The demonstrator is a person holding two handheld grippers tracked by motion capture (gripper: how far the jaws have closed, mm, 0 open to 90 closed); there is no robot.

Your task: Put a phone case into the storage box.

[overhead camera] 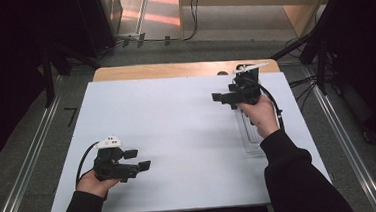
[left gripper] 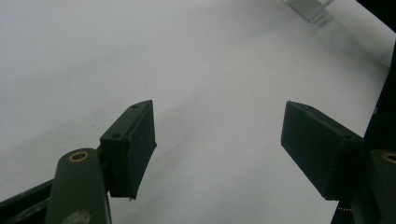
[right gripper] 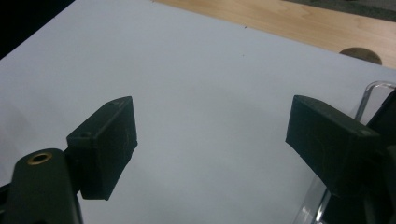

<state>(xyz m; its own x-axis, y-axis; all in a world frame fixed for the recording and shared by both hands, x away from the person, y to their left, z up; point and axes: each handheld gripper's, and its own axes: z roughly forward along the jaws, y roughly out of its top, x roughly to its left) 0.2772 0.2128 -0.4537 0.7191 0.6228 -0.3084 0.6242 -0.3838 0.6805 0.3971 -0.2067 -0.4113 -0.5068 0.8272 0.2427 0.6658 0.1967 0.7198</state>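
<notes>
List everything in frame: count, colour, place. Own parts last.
white sheet: 1, white, covers most of the table top
table: 1, light wood, bare strip along the far edge
clear tray: 1, transparent, on the sheet near its right edge, partly under the right hand; contents cannot be told
dark round mark: 1, brownish, on the wood strip at the far right; what it is cannot be told
metal rails: 2, silver, on the floor either side of the table
left gripper: 1, black with white top piece, near left of the sheet, jaws apart, nothing between them
right gripper: 1, black, far right over the sheet beside the tray, jaws apart, nothing between them
sleeves: 2, black, bottom edge
</notes>
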